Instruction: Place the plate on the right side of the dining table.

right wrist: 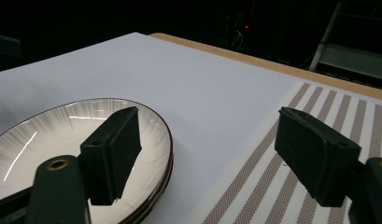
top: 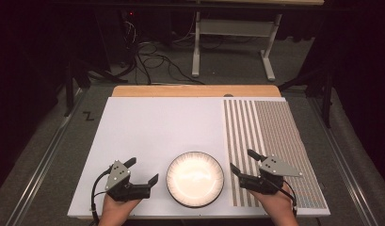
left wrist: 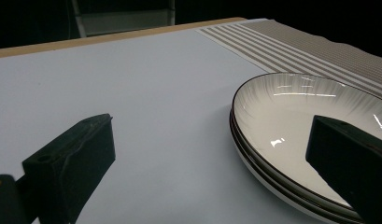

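A stack of white plates with dark rims (top: 195, 179) sits near the table's front edge, in the middle. My left gripper (top: 144, 169) stands open just left of the stack, nothing between its jaws. In the left gripper view the gripper (left wrist: 212, 123) is spread wide, with the plates (left wrist: 291, 107) behind its right-hand jaw. My right gripper (top: 241, 159) is open to the right of the stack. In the right gripper view the gripper (right wrist: 208, 115) has one jaw in front of the plates (right wrist: 48, 135) and the other over the striped mat (right wrist: 272, 177).
A white sheet (top: 157, 127) covers most of the table. The striped and woven brown mat (top: 270, 136) lies along its right side. The wooden table edge (top: 195, 90) shows at the back, with cables and a metal stand on the floor beyond.
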